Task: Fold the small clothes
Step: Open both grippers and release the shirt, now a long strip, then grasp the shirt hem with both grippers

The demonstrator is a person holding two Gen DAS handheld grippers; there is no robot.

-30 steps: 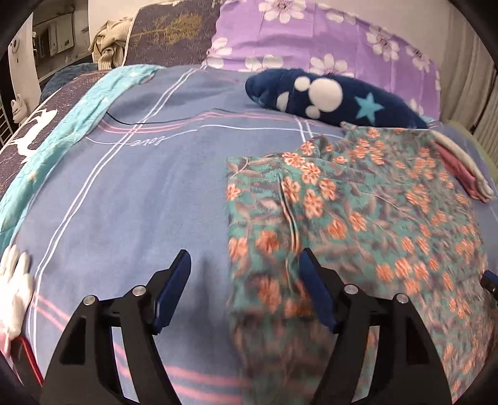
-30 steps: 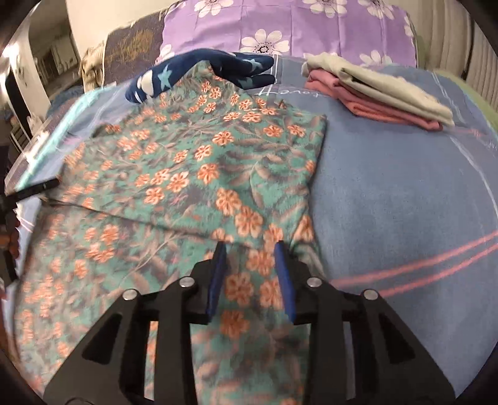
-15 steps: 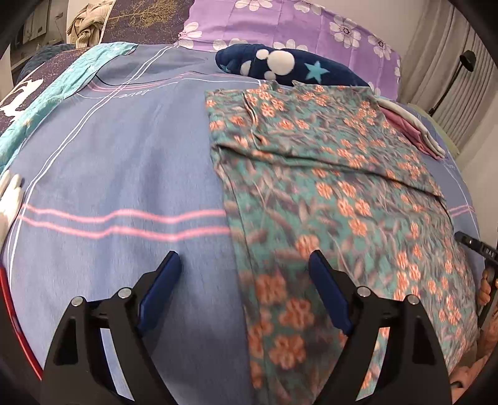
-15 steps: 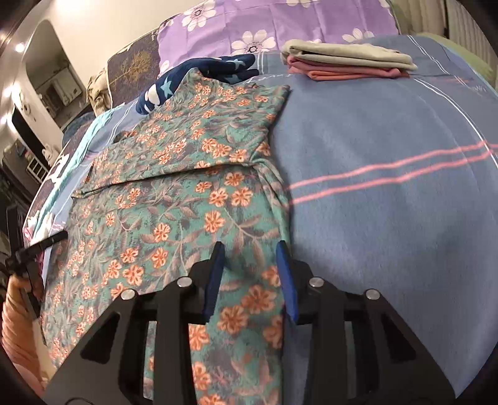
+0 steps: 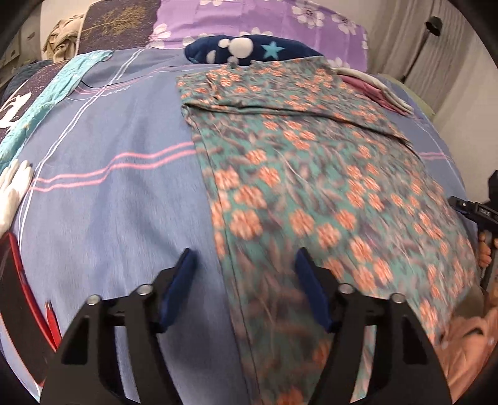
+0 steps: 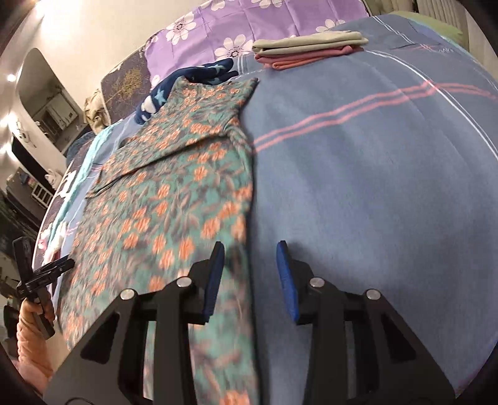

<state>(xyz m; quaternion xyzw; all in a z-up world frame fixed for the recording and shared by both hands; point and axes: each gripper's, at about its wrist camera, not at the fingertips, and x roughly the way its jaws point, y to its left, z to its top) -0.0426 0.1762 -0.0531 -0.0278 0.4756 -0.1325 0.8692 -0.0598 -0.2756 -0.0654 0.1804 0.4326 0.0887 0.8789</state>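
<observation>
The floral garment lies flat on the blue bedspread in front of me, its far part already turned over on itself so a folded flap crosses the top; the long near part lies in a single layer and runs toward me. So I judge one fold made and at least one more to come, most likely bringing the near end up over the rest.

My left gripper hangs over the garment's left edge, jaws closing, with the hem passing between them but neither pad pressing on it. My right gripper sits astride the opposite edge, jaws part open, nothing pinched: one pad over the print, the other over bare bedspread. Neither has hold of the cloth yet.

Beyond the garment a navy star-patterned plush piece lies against the purple flowered pillows, and a small stack of folded clothes, beige over pink, rests further off on the bedspread – earlier work done, I take it
</observation>
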